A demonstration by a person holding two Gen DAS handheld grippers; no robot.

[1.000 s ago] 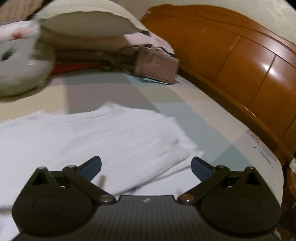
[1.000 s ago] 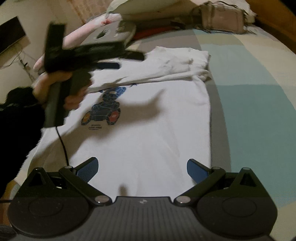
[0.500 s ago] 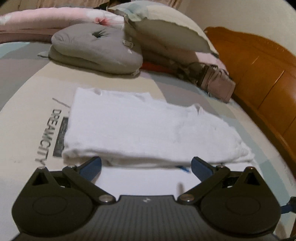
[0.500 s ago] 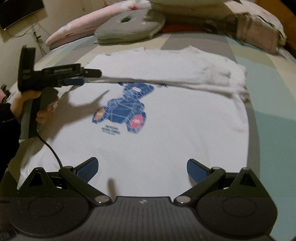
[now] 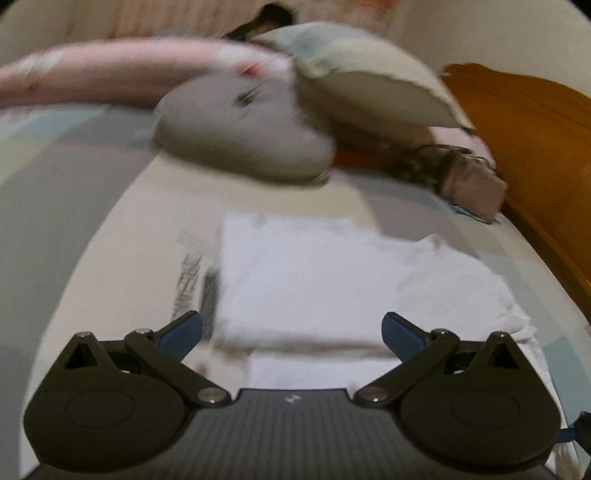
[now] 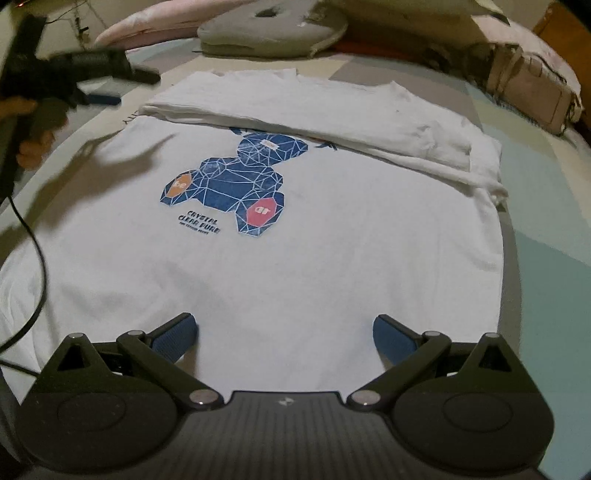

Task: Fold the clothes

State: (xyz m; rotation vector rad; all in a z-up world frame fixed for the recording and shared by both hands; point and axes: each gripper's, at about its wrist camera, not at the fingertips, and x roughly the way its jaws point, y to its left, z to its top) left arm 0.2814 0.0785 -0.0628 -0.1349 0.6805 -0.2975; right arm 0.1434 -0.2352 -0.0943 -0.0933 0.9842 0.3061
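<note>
A white T-shirt (image 6: 332, 236) with a blue geometric bear print (image 6: 236, 184) lies flat on the bed. Its top part is folded down into a thick band (image 6: 332, 107) across the far end, just above the bear's head. My right gripper (image 6: 284, 332) hovers open over the shirt's near hem, nothing between its fingers. The left gripper (image 6: 110, 86), held by a hand, is blurred at the shirt's far left corner. In the left wrist view the left gripper (image 5: 291, 332) is open above the folded band's (image 5: 332, 280) near left corner.
A grey cushion (image 6: 273, 33), pink and cream pillows (image 5: 369, 77) and a beige handbag (image 6: 532, 92) sit beyond the shirt. A wooden headboard (image 5: 535, 147) runs along the right. A black cable (image 6: 37, 258) trails at the left over the patchwork bedsheet (image 6: 546, 206).
The left gripper has swung left and back, from over the folded band to the shirt's far left corner. My right view has panned left to centre the shirt; both grippers stayed open.
</note>
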